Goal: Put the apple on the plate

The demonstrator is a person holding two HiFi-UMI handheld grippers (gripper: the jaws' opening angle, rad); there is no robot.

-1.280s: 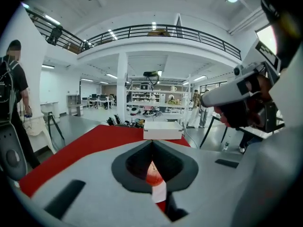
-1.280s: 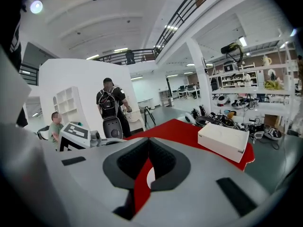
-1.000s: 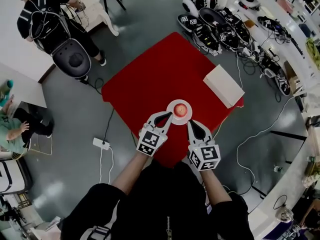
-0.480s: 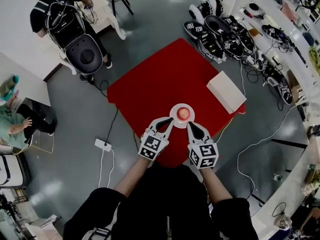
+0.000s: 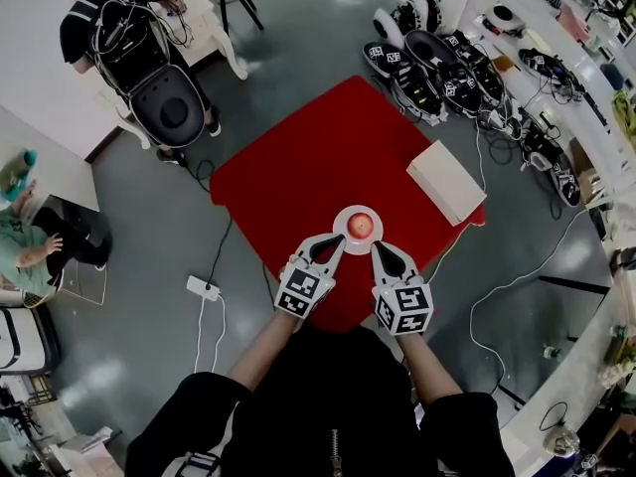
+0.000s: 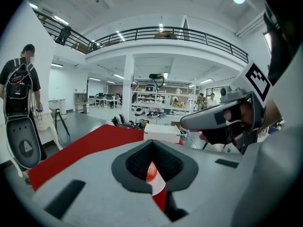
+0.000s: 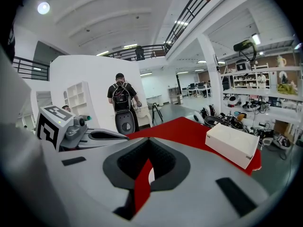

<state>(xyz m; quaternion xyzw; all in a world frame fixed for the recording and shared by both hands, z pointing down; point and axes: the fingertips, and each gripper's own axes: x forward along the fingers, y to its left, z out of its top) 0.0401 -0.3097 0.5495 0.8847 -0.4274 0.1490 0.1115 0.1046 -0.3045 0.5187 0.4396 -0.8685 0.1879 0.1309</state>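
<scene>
The apple (image 5: 361, 226) is seen lying on the plate (image 5: 358, 210) on the red bench (image 5: 298, 157), and the fingers of the left gripper (image 5: 340, 239) and the right gripper (image 5: 378, 248) are seen closed together and empty, just beside the plate.

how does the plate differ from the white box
The plate is round and flat; the white box is a taller block. The plate holds the apple; the white box carries nothing. The plate lies by the near edge, the white box by the right corner. Both are white and rest on the red table.
</scene>
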